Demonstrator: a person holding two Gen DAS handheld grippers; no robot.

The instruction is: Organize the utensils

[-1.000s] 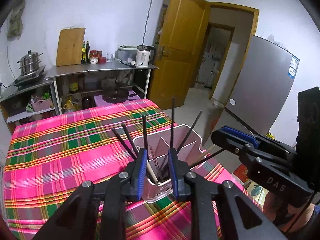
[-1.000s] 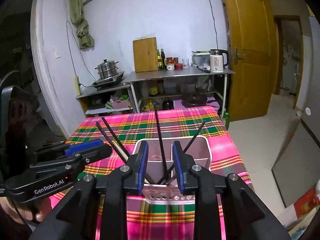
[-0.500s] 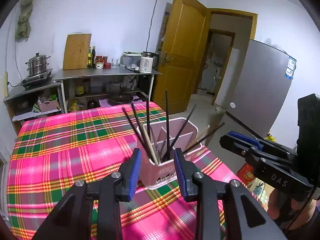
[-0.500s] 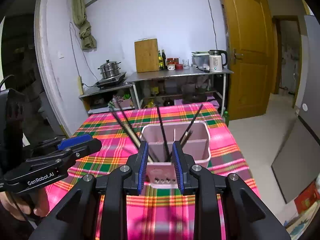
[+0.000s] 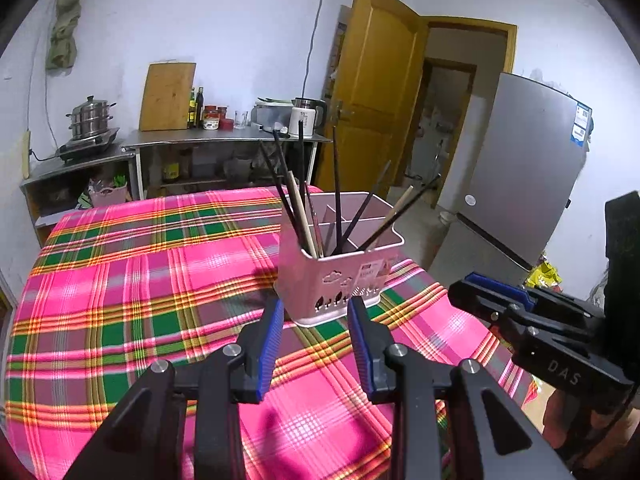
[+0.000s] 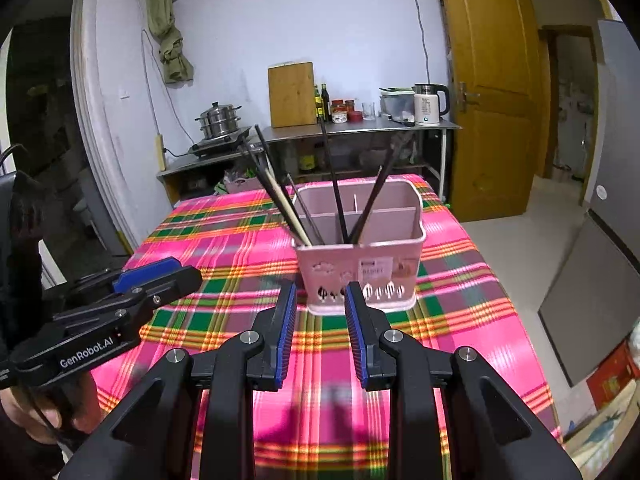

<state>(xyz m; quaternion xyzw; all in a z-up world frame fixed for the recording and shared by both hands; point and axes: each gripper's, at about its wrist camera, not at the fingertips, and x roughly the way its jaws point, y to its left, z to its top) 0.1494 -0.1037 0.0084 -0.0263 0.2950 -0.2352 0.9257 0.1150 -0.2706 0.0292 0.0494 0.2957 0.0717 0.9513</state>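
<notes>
Left gripper [image 5: 314, 312] is held parted and empty; right gripper [image 6: 320, 300] likewise, nothing between the pads. Both are kept just short of the pink holder [image 6: 360, 264], which is stood on the plaid tablecloth [image 5: 140, 280]. Chopsticks [image 6: 338, 196] are leaned in the near compartments (sorting judged finished).

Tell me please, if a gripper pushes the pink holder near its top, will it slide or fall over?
The pink holder stands tall on a narrow base, so a high push may well tip it. The chopsticks lean outward above the rim, which probably adds to that. It looks like thin plastic, likely light, and the checked tablecloth may grip its base rather than let it slide.
</notes>
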